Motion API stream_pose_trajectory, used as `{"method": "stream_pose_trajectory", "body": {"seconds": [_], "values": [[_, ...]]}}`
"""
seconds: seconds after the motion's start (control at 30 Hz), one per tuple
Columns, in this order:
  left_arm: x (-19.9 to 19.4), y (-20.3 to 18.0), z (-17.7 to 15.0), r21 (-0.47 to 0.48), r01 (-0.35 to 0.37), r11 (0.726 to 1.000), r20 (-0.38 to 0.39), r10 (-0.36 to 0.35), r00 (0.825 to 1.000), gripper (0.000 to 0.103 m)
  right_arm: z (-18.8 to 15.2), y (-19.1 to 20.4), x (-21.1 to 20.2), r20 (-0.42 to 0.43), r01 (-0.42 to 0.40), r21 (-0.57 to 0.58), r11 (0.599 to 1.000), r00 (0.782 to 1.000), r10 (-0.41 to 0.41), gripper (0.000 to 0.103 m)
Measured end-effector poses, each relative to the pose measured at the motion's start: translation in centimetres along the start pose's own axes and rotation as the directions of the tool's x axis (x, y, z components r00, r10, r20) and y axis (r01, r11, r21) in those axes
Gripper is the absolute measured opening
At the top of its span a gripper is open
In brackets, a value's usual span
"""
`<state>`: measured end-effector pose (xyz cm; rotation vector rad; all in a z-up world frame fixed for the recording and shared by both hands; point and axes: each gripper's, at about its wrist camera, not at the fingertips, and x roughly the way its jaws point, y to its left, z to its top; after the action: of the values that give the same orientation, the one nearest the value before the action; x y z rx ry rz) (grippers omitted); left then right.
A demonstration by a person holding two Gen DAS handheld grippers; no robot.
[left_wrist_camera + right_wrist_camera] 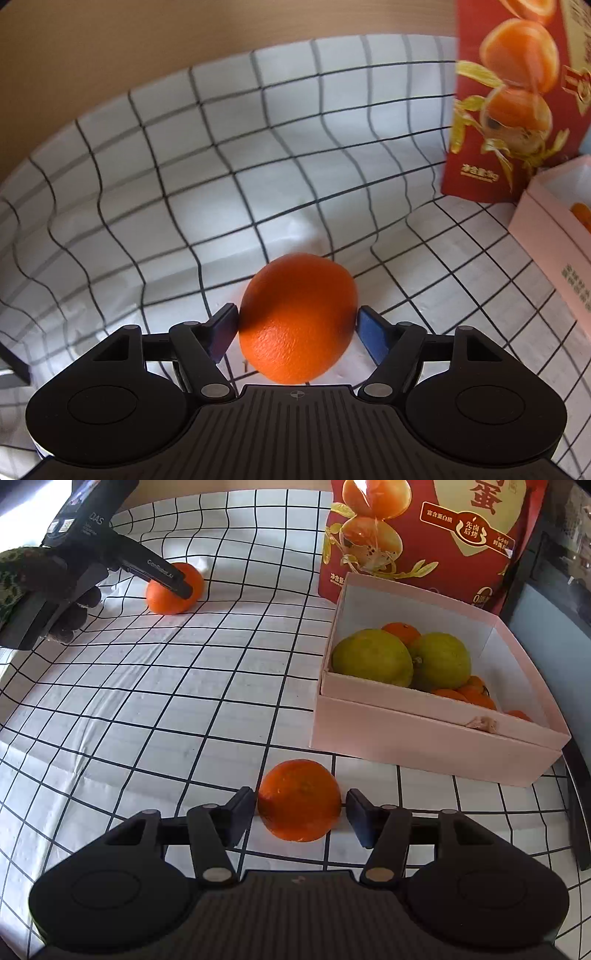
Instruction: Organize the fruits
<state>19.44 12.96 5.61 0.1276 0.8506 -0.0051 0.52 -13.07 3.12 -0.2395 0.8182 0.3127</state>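
- Found the left tool [298, 316] wide apart, with the first orange [295, 325] between its blue pads [371, 332]; could not tell whether the pads pressed on the peel or merely sat against it.
- Found the right tool [300, 798] apart too, flanking the second orange [299, 801] with a thin gap at each side.
- Saw both oranges resting on the desk, outside the pink box [424, 738].
- Read "DAS" on the left tool's body as seen from the right wrist, held in a dark gloved hand [70, 602].
- Read "蛋", "富含蛋白质" and "先卤后烤" on the red bag [436, 535] standing just behind the box; could not read the print on the box side.
- Noted a white cloth [147, 701] with a black grid, rumpled, covering the desk, and a beige wall [110, 37] beyond.
- Counted two green fruits [371, 657] in the box, with several small oranges [472, 696] beside and behind them.
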Motion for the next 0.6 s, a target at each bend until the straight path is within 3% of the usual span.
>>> {"method": "stream_pose_trajectory", "body": {"seconds": [0.4,0.47,0.6], "values": [[1.4,1.6,-0.3,-0.082,0.119,0.989,-0.047,-0.124,0.991,0.076,-0.3,0.0,-0.2,0.002,0.020,0.036,0.999,1.000,-0.020,0.065],[2.2,1.4,-0.6,-0.094,0.129,0.987,-0.099,-0.139,0.985,0.072,-0.4,0.0,-0.3,0.004,0.027,0.041,0.999,1.000,-0.027,0.068],[2.0,1.0,-1.0,-0.108,0.118,0.987,-0.089,-0.128,0.988,0.071,-0.6,-0.1,-0.4,0.004,0.026,0.053,0.998,1.000,-0.027,0.070]]}}
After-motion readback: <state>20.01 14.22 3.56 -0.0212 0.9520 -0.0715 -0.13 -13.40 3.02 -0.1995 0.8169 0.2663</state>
